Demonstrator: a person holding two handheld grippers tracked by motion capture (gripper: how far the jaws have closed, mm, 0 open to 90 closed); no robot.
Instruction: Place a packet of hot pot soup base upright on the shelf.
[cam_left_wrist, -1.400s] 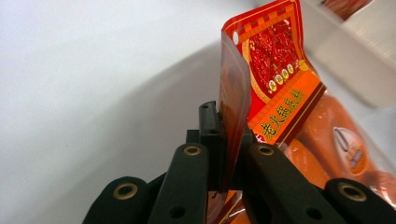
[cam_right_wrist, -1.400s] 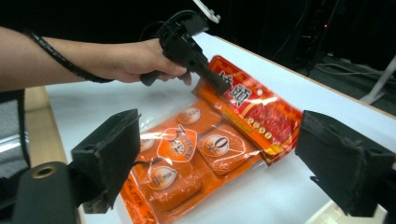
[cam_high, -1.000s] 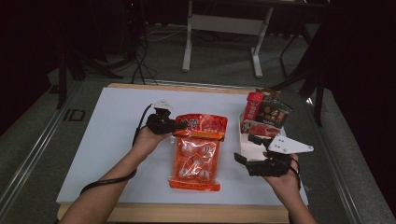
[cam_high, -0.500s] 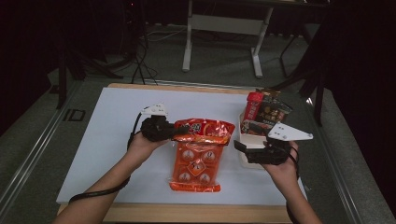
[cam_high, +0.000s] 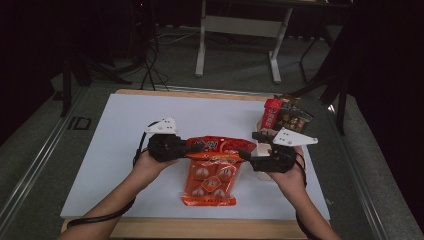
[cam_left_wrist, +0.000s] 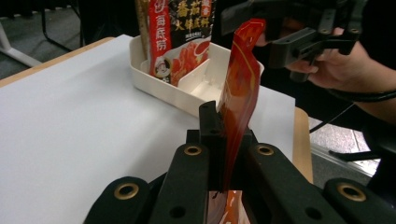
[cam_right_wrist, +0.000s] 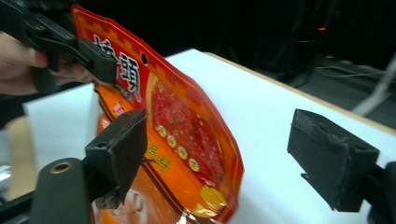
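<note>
The red-and-orange snack pouch (cam_high: 212, 167) lies lengthwise on the white tabletop (cam_high: 115, 150), with its top edge lifted off the surface and its lower end toward the person's side of the table. Clear windows in the pouch show individually wrapped pieces.

The left gripper (cam_high: 186, 149) sits at the pouch's upper left corner. Its jaws are pressed together on the pouch edge; in the left gripper view the thin edge of the pouch (cam_left_wrist: 240, 88) rises upright out of the clamped jaws.

The right gripper (cam_high: 248, 156) sits at the pouch's upper right corner. Its jaws stand spread wide and have just been narrowing slightly. In the right gripper view the pouch (cam_right_wrist: 182, 130) passes just beside one pad (cam_right_wrist: 119, 149), while the other pad stands well apart from it; whether the near pad touches the pouch cannot be told. In that same view the left gripper (cam_right_wrist: 100, 60) pinches the far top corner.

A white compartment tray (cam_left_wrist: 163, 86) stands beyond the pouch's right corner, near the table edge. It holds upright red and dark packets (cam_high: 282, 116). One compartment nearest the pouch is bare.
</note>
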